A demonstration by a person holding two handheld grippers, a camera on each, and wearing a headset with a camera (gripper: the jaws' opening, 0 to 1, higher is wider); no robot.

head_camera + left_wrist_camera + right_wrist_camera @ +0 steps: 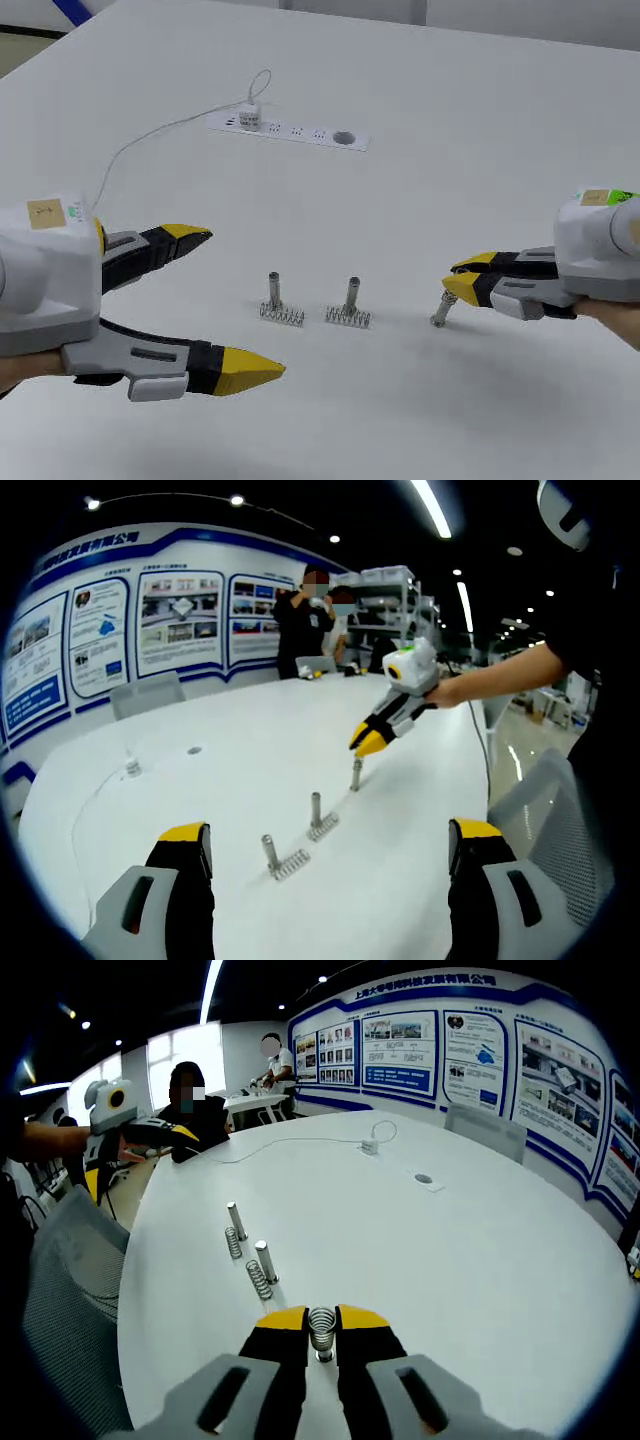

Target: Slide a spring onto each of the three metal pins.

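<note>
Right gripper point(456, 281) pinched on a spring point(321, 1327) over the third pin point(438, 318), toward the right edge of the table point(470, 110); left gripper point(246, 302) wide, idle; two other pins point(273, 288) upright mid-table, springs point(281, 315) lying beside; advice: keep coil coaxial, press straight down, release once seated.

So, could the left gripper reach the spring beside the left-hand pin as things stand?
Probably yes: the left gripper is open, and only bare table lies between it and that spring.
</note>
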